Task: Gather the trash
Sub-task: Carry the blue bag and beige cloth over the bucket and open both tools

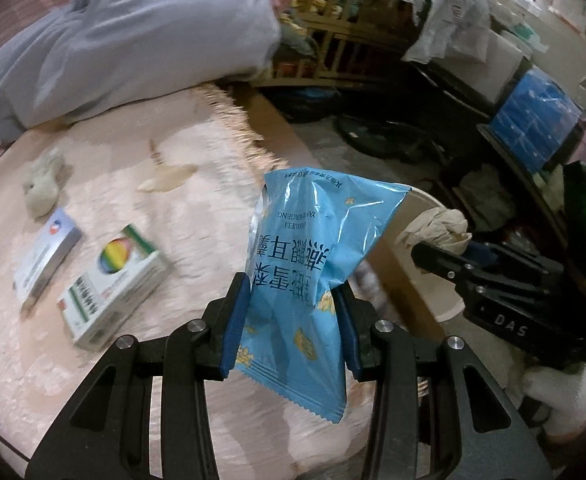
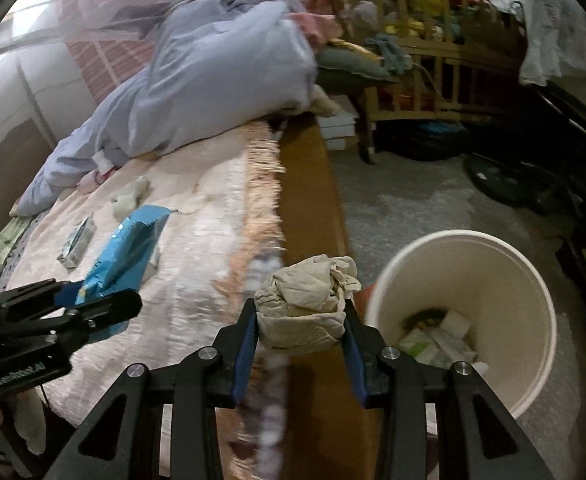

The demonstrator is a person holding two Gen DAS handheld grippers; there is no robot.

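Note:
My left gripper [image 1: 293, 300] is shut on a blue snack wrapper [image 1: 313, 248], held above the edge of the pink bed cover [image 1: 153, 152]. My right gripper [image 2: 301, 314] is shut on a crumpled beige tissue wad [image 2: 307, 294], over the bed's wooden side board. In the left wrist view the right gripper [image 1: 449, 246] and its tissue [image 1: 437, 226] show at the right. In the right wrist view the left gripper [image 2: 93, 300] with the blue wrapper [image 2: 127, 248] shows at the left. A white bin [image 2: 533, 292] stands on the floor at the right, with trash inside.
Medicine boxes [image 1: 113, 284] and another crumpled tissue [image 1: 43, 184] lie on the bed cover. A grey-blue quilt [image 2: 213, 76] is piled at the bed's far end. A wooden crib [image 2: 421, 72], a fan base [image 2: 505, 176] and clutter stand across the floor.

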